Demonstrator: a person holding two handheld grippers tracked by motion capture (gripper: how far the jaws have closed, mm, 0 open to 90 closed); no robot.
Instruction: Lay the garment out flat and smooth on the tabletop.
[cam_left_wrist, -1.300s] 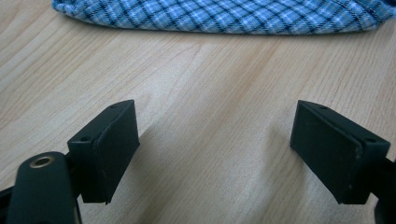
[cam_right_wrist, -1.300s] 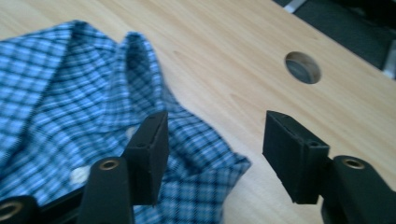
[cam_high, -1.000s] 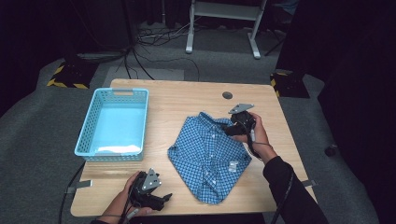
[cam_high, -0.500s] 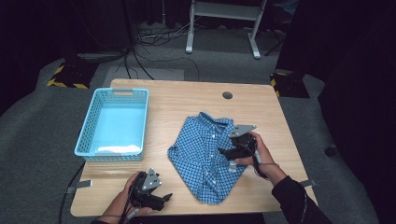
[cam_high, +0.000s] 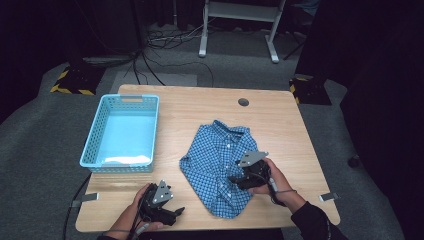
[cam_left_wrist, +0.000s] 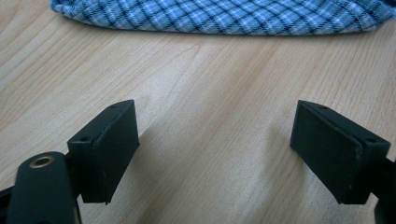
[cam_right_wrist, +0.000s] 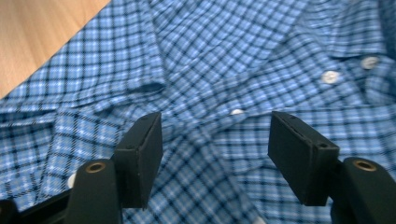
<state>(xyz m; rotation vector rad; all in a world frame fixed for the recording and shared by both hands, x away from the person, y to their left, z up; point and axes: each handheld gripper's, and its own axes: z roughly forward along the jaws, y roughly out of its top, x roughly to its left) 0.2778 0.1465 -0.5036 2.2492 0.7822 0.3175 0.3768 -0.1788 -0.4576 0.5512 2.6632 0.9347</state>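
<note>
A folded blue checked shirt (cam_high: 215, 157) lies on the wooden table (cam_high: 200, 107), right of centre. My right gripper (cam_high: 235, 180) hovers low over the shirt's right side, pointing left. In the right gripper view its jaws (cam_right_wrist: 217, 154) stand apart over the button placket of the shirt (cam_right_wrist: 233, 56); they have just been closing a little, with cloth lying below and between them but not pinched. My left gripper (cam_high: 175, 212) rests near the table's front edge, left of the shirt. It is open (cam_left_wrist: 217, 154) over bare wood, with the shirt's hem (cam_left_wrist: 224, 16) ahead of it.
A light blue plastic basket (cam_high: 132, 99) stands on the table's left half. A round cable hole (cam_high: 243, 102) sits near the back edge. Cables and a white stand's legs (cam_high: 272, 45) are on the grey floor beyond the table.
My right gripper has moved from the shirt's far right corner toward the near side and slightly down, over the shirt's right part. The left gripper has stayed put.
</note>
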